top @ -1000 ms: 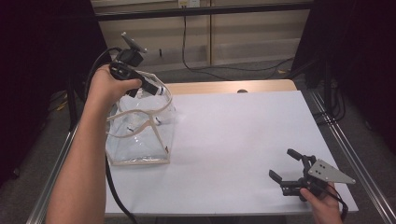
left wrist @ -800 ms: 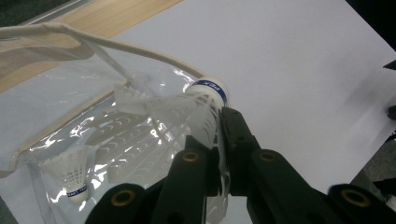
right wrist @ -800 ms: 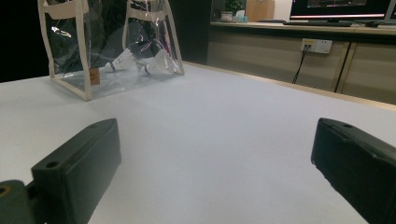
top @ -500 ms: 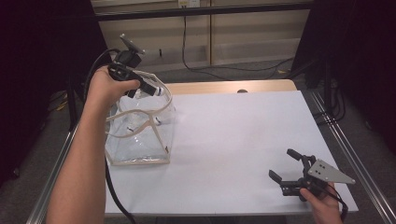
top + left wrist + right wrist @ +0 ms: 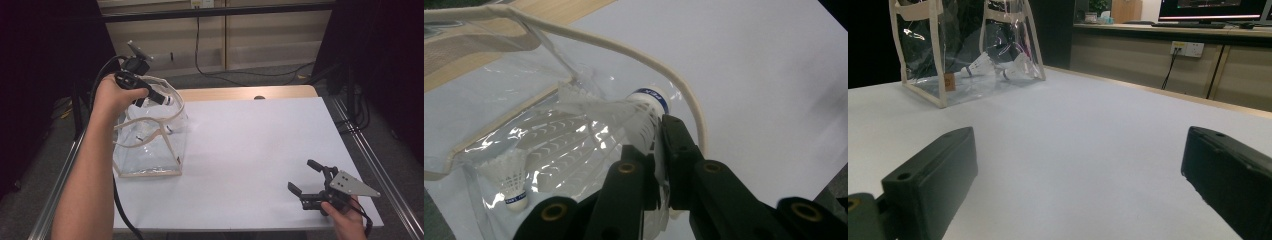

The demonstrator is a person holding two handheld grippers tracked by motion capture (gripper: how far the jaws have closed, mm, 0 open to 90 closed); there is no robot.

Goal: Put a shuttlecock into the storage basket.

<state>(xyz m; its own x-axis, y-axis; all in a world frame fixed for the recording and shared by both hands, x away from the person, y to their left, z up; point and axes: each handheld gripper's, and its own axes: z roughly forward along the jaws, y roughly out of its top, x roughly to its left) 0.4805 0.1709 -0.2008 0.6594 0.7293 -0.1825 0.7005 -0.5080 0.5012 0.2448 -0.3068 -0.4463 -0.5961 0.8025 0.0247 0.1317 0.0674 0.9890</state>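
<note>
Here, left tongs clamped on a shuttlecock by its feathers, poised over the mouth of the clear bag. Best lowered past the cream rim before letting go, beside another shuttlecock inside. Right tongs gaped empty, low over the desk.

A white tabletop is seen, bordered along its far edge by a light wooden strip, on which a small dark mark is set. Metal rails are run along both sides of the tabletop. Beyond it, a beige panelled wall is crossed by a dark bar; a white wall socket is mounted there, and a black cable is hung from it to the grey floor. Black curtains are hung at left and right. A lit monitor is placed on a counter above the wall in the right gripper view.
</note>
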